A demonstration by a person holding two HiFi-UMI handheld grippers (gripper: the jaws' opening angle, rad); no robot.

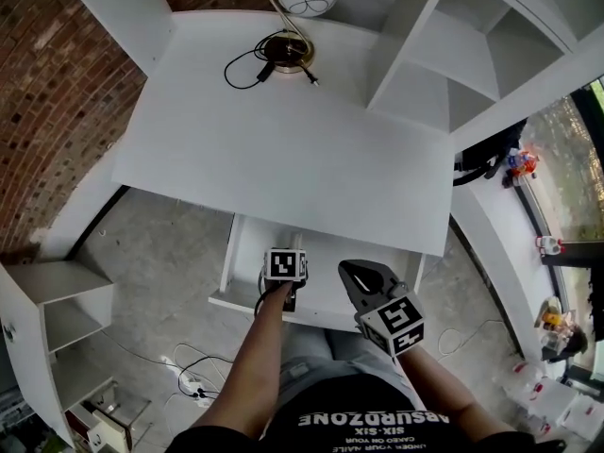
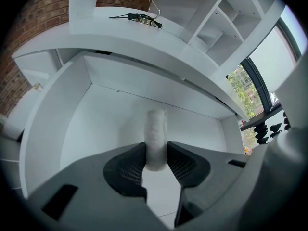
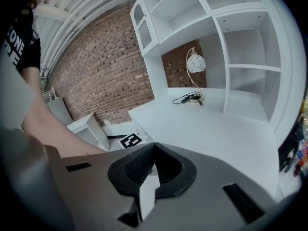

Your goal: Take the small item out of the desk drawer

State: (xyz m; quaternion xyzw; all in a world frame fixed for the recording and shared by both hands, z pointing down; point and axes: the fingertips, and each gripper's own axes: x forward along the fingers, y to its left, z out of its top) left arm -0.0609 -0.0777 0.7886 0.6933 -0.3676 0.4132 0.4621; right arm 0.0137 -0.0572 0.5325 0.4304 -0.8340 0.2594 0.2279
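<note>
Left tool (image 2: 156,152) grasps the small white item (image 2: 156,129) at the open drawer (image 2: 72,129), frame centre. Right tool (image 3: 153,148), lower centre, is clenched empty.

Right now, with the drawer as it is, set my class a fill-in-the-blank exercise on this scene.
1. The left gripper is shut on a small item coloured ____.
2. The desk drawer stands ____.
3. The right gripper has its jaws ____, with nothing between them.
4. The wall is built of red-brown ____.

Missing words: white; open; together; brick.
</note>
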